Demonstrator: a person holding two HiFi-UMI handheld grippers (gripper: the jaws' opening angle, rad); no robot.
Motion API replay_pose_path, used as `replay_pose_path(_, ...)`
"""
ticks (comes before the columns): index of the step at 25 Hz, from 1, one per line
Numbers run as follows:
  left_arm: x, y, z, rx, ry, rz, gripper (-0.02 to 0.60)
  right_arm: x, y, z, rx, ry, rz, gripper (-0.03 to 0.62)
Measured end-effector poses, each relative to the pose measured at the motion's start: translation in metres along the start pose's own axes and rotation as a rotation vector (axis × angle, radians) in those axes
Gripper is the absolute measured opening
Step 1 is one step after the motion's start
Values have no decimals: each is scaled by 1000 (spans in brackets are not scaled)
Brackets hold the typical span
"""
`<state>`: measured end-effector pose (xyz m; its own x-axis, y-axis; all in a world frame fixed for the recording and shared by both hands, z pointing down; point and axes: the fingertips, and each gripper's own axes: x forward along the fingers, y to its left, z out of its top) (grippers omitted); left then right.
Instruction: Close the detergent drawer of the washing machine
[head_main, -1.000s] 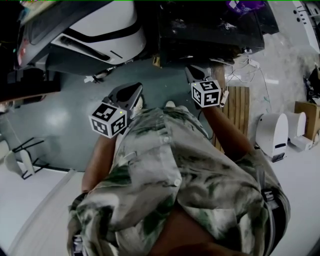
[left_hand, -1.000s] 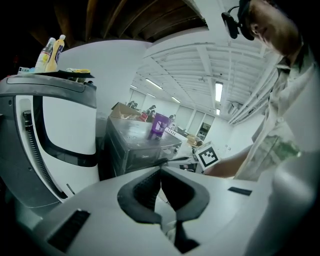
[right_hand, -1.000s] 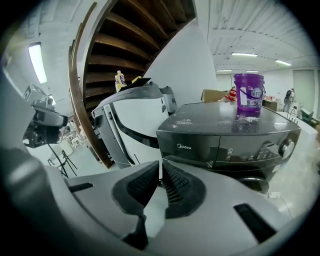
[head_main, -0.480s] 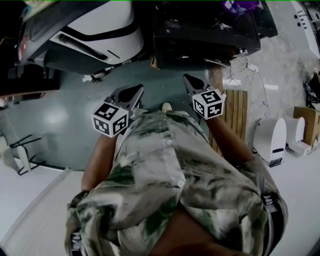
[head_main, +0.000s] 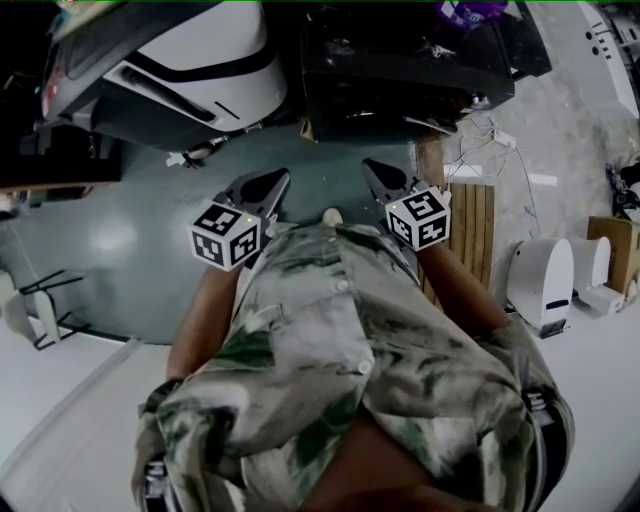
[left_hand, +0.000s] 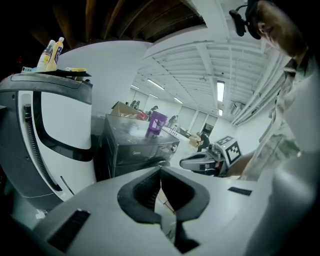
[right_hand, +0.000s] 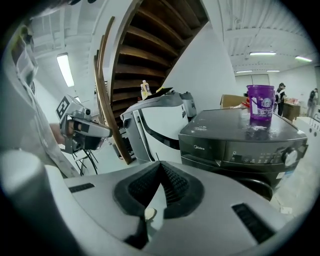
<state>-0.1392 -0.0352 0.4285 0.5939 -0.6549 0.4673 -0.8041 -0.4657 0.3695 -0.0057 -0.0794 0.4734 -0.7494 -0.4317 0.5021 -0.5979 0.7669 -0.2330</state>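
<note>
Washing machine (right_hand: 220, 145) ahead; right hand-held gripper (right_hand: 160, 163) angled down, jaws just closed, empty.

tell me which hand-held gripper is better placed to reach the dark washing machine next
Right, probably. The right hand-held gripper points straight at the washing machine in its own view; the left hand-held gripper sits nearer the white machine. Both are shut, empty.

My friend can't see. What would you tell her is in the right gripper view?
The right tongs are shut on nothing and point toward a dark washing machine with a purple tub on top. A white machine and wooden stairs are to its left.
</note>
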Motion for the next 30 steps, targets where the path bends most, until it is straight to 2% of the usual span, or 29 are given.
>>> replay_pose_path(13,-26,-3,-35,-67,-8,65,25,-16,27,-4,-78,-5,43,21)
replay_pose_path(30,-3,-28,-35,-23,26,10,25,-34,11,-23,-3,-25,1,21)
